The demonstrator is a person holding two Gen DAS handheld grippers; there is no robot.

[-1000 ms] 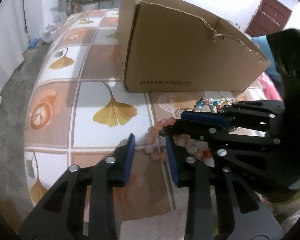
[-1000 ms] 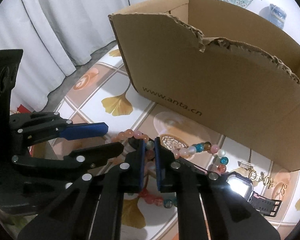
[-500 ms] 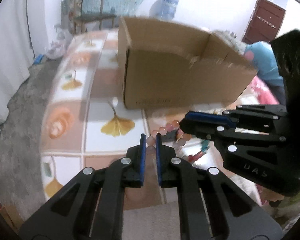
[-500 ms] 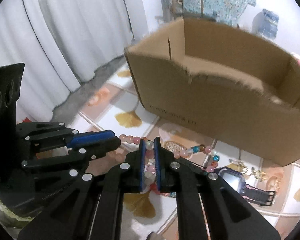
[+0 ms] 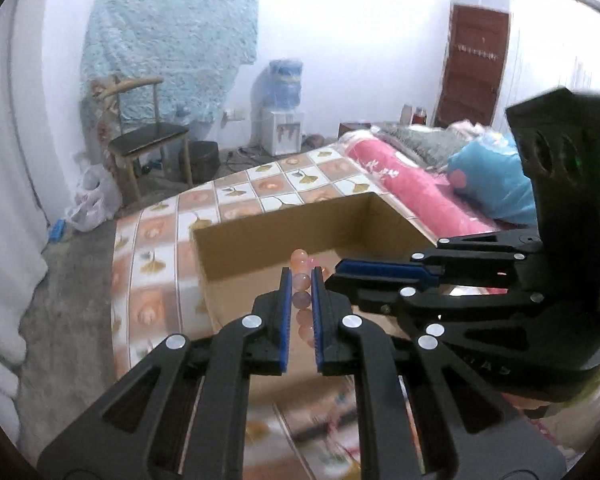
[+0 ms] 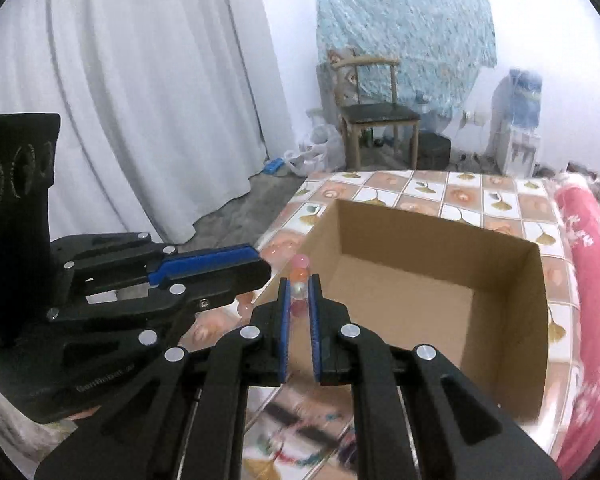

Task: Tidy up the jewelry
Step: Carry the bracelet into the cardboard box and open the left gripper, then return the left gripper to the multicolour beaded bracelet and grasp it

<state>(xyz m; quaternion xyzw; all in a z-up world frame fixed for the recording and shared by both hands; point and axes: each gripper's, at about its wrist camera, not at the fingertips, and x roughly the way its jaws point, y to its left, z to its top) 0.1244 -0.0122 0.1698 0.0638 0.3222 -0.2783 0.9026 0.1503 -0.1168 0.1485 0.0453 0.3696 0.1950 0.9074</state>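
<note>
Slippage is my worry: both grips sit on round beads, so the bead strand (image 5: 302, 292) could squirt out before clearing the cardboard box (image 6: 440, 280) ahead of the jaws. Left gripper (image 5: 300, 300) and right gripper (image 6: 299, 300) are each clamped on it, side by side, tilted downward.

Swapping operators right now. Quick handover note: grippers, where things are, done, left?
Left hand-held gripper: shut on the pink bead strand.
Right hand-held gripper: shut on the same strand.
Both hold it in the air at the near edge of the open cardboard box.
Done: strand gripped at two places.
Left: carry it over the box and release. Items below on the tiled table are blurred.
</note>
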